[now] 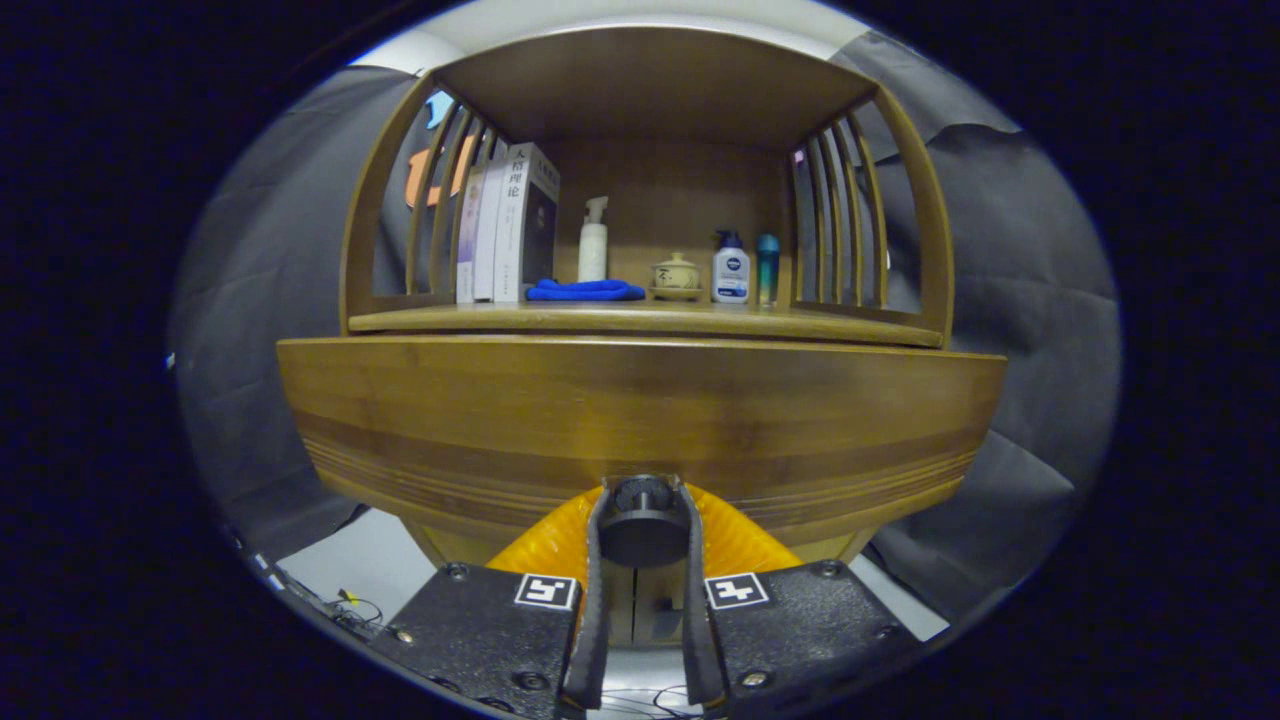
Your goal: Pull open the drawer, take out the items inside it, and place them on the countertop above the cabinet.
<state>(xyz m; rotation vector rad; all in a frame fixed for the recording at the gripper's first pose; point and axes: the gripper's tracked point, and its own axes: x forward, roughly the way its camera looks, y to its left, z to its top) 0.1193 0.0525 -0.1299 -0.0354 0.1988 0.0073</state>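
A wooden drawer front (640, 410) spans the cabinet just ahead of me, below the countertop (640, 320). Its round dark knob (642, 520) sits low in the middle of the front. My gripper (642, 500) is shut on this knob, with one finger pressing each side of it. The drawer's inside is hidden behind the front, so its contents cannot be seen. On the countertop stand several books (505, 225), a white pump bottle (593, 243), a folded blue cloth (585, 290), a small lidded ceramic pot (676, 273), a white lotion bottle (730, 268) and a slim teal bottle (767, 268).
Slatted wooden side panels (835, 215) and a wooden top enclose the countertop shelf. Bare countertop shows along its front edge. Grey cloth hangs on both sides of the cabinet. Pale floor with cables (355, 605) lies below left.
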